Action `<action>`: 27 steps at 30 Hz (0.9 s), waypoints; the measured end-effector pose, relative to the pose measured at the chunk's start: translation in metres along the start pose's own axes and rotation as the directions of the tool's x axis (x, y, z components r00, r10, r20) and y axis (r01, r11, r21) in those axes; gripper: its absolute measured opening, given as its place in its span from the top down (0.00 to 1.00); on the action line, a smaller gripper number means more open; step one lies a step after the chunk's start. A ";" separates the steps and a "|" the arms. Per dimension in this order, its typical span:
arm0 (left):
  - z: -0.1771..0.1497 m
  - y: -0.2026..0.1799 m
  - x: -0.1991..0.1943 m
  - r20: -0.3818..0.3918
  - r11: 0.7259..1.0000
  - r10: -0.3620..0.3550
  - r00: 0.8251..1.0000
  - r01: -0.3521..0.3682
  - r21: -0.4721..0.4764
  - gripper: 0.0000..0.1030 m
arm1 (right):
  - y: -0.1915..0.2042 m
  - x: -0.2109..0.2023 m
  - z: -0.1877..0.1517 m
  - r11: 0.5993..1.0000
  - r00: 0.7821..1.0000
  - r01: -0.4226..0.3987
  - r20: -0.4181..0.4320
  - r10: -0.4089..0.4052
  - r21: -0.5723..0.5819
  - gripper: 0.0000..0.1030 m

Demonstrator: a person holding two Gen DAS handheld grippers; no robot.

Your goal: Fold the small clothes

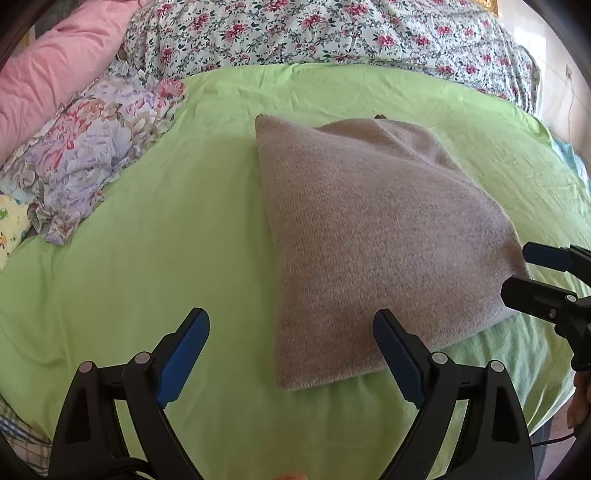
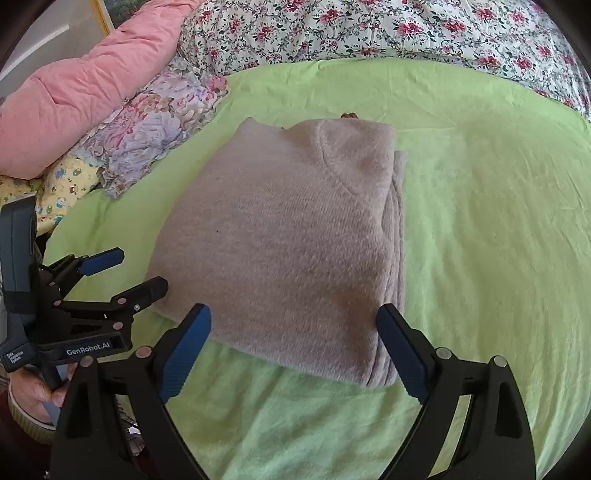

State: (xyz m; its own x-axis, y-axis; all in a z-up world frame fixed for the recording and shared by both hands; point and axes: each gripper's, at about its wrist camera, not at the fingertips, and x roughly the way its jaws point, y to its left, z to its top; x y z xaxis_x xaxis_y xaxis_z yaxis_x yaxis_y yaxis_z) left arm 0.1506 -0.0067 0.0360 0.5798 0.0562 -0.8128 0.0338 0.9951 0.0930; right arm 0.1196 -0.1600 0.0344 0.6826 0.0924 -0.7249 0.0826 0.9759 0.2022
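Observation:
A folded grey-pink knit sweater (image 1: 369, 229) (image 2: 288, 229) lies flat on the green sheet (image 1: 166, 258) (image 2: 480, 221). My left gripper (image 1: 291, 317) hovers open at the sweater's near left corner, and nothing is pinched between its blue pads. My right gripper (image 2: 294, 312) stands open over the near right edge, its pads off the knit. Each tool shows in the other's view: the right gripper (image 1: 517, 269) at the right edge, the left gripper (image 2: 142, 268) at the left, held by a hand (image 2: 33, 391).
A purple floral cloth (image 1: 99, 147) (image 2: 155, 122) is bunched at the left of the sheet, beside a pink pillow (image 1: 55, 70) (image 2: 85, 85). A rose-print duvet (image 1: 314, 33) (image 2: 388, 29) lies along the far side. The bed's edge falls away at the right (image 1: 569, 155).

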 end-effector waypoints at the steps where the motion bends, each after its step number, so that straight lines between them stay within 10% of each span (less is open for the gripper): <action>1: 0.001 -0.001 0.000 0.001 1.000 0.002 1.000 -0.002 0.002 0.12 | 0.000 0.001 0.002 1.000 1.000 0.000 -0.001 0.000 -0.001 0.11; 27: 0.004 -0.003 0.000 0.000 1.000 0.000 1.000 0.000 0.002 0.10 | -0.001 0.009 0.011 1.000 1.000 0.000 -0.014 0.000 -0.017 0.07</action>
State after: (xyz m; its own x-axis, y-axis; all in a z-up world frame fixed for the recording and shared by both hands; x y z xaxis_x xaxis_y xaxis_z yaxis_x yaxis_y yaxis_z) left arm 0.1536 -0.0096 0.0382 0.5802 0.0563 -0.8125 0.0355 0.9949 0.0942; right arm 0.1332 -0.1628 0.0349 0.6727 0.0948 -0.7338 0.0700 0.9791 0.1907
